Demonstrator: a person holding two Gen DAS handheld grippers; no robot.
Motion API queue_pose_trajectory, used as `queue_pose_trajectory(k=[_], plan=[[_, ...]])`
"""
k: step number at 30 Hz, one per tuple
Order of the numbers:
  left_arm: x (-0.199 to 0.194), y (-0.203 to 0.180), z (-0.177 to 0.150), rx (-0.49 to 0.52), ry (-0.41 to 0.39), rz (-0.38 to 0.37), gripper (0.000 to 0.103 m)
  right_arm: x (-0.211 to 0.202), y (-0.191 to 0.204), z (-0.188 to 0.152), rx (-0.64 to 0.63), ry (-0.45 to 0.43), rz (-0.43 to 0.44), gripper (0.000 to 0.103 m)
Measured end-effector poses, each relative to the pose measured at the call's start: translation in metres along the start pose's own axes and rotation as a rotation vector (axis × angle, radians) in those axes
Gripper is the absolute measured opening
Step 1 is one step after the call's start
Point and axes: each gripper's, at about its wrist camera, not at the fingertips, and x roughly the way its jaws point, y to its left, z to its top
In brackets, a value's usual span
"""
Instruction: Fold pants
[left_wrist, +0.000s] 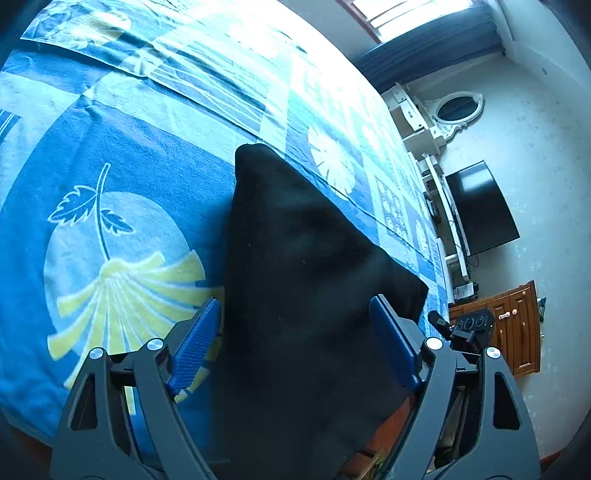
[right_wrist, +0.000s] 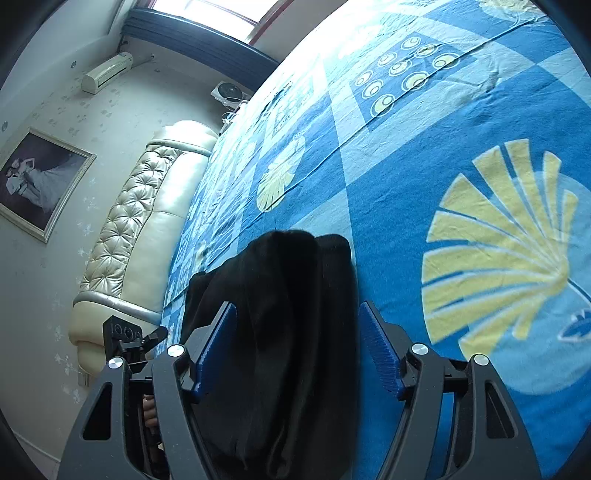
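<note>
Black pants (left_wrist: 306, 266) lie folded in a thick bundle on the blue patterned bedspread (left_wrist: 122, 155). My left gripper (left_wrist: 295, 317) is open, its blue pads (left_wrist: 195, 343) wide apart on either side of the bundle's near end. In the right wrist view the same pants (right_wrist: 288, 314) show stacked folds, and my right gripper (right_wrist: 299, 317) is open too, with pads (right_wrist: 380, 354) straddling the cloth. The other gripper shows at each view's edge (left_wrist: 469, 328) (right_wrist: 125, 339). Whether the pads touch the cloth is unclear.
The bed's edge runs along the right in the left view, with a black TV (left_wrist: 480, 206), white shelves (left_wrist: 439, 192) and a wooden cabinet (left_wrist: 513, 328) beyond. A cream tufted headboard (right_wrist: 147, 229) and a framed picture (right_wrist: 37, 184) stand at the left in the right view.
</note>
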Motion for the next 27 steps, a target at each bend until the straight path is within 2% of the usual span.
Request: queue_pose_trajectory(k=[3,6,7,9,10,11,14,16,20,23,27], plan=[[0.020,0.010,0.011,-0.012,0.054,0.049,0.082,0.021,-0.006,0.008,0.022,0.025,-0.014,0.069],[0.033,0.017,0.014,-0.010,0.087,0.034,0.081,0.029,-0.012,0.011,0.050,0.025,0.021,0.070],[0.034,0.016,0.014,0.007,0.087,0.040,0.077,0.032,-0.011,0.012,0.055,0.031,0.044,0.070],[0.038,0.010,0.014,0.064,0.103,0.048,0.039,0.043,-0.004,0.011,0.036,0.072,0.051,0.068],[0.038,0.009,0.013,0.072,0.100,0.066,0.038,0.048,0.001,0.010,0.008,0.084,0.014,0.057],[0.038,0.007,0.012,0.078,0.093,0.077,0.037,0.050,0.003,0.010,-0.006,0.088,-0.007,0.051],[0.032,0.000,0.010,0.113,0.073,0.107,0.032,0.045,0.006,0.008,0.005,0.057,0.004,0.043],[0.027,-0.005,0.011,0.141,0.058,0.130,0.029,0.044,0.010,0.009,-0.013,0.039,0.000,0.042],[0.019,-0.012,0.024,0.230,0.005,0.228,0.029,0.053,0.023,0.018,-0.029,0.024,0.030,0.038],[0.014,-0.012,0.043,0.279,-0.028,0.293,0.029,0.072,0.034,0.030,-0.042,0.028,0.041,0.038],[0.007,0.001,0.081,0.276,-0.055,0.336,0.029,0.105,0.053,0.053,-0.059,0.027,0.065,0.037]])
